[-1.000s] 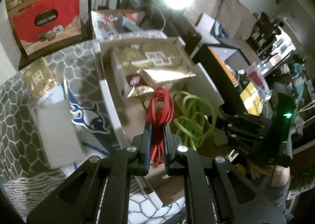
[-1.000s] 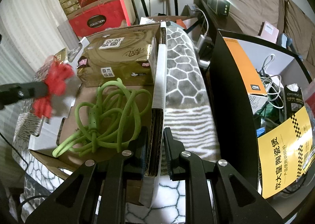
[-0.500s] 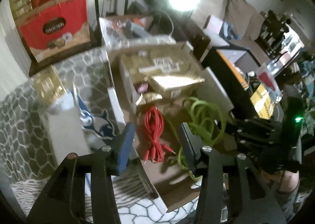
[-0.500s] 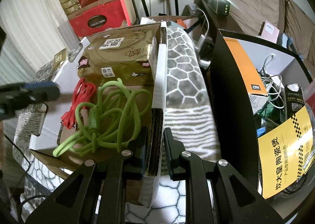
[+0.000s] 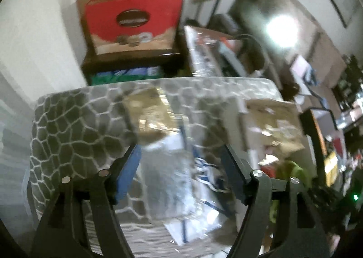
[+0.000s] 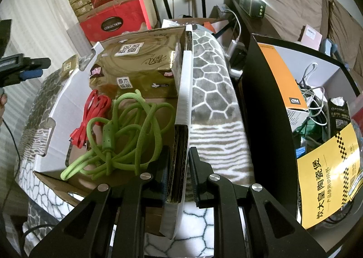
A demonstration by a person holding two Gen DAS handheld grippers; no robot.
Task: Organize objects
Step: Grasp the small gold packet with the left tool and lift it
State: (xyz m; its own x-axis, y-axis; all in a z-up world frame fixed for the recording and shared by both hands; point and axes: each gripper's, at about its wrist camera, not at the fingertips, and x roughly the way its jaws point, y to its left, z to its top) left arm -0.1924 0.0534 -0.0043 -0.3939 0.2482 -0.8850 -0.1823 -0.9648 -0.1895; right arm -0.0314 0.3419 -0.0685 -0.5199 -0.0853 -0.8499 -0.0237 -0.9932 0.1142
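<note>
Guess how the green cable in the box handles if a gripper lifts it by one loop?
The green cable lies in loose tangled loops, so it is probably floppy and would trail. Its braided sheath likely grips well. One loop lies over the red cable, so that might drag along.

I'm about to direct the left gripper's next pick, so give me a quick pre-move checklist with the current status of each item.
1. Red cable released and lying in the cardboard box: ok.
2. Left gripper open, its jaws just opened, nothing between them: ok.
3. Right gripper clamped on the box wall, steadying it: ok.
4. Green cable inside the box, beside the red one: ok.
5. Next items, the gold packet and the white bag on the patterned blanket, in front of the left gripper: ok.
6. Which item the jaws line up with: cannot tell, the left view is blurred.
</note>
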